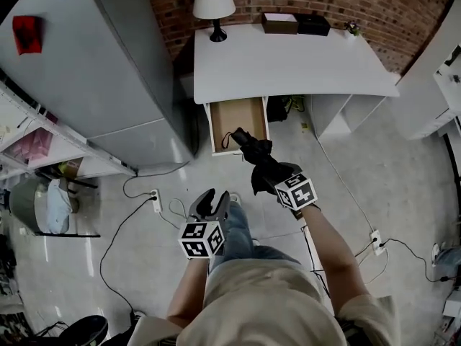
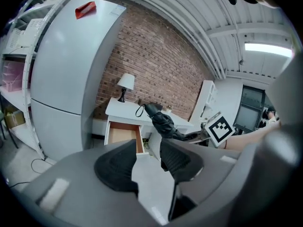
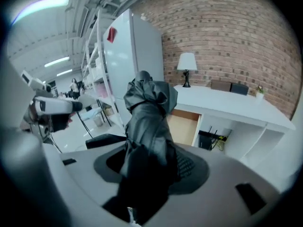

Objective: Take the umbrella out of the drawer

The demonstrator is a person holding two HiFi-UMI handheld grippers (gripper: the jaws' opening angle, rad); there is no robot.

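While the left gripper [image 1: 214, 202] hangs low in front of the person's legs, jaws partly apart with nothing between them, the work sits further right. The drawer [image 1: 239, 117] under the white desk stands pulled open, and its wooden bottom looks bare. The folded black umbrella [image 1: 256, 157] appears lifted clear of it. Its looped-strap end still shows over the drawer's front edge in the head view. The right gripper [image 1: 274, 177] has its jaws clamped on the umbrella's bunched cloth near the nearer end, so the umbrella juts forward and away from that gripper toward the desk. The hold looks to be on loose fabric, which may slide. The step is best finished with steady pressure, drawing the umbrella back toward the body and keeping the strap from snagging the drawer front.
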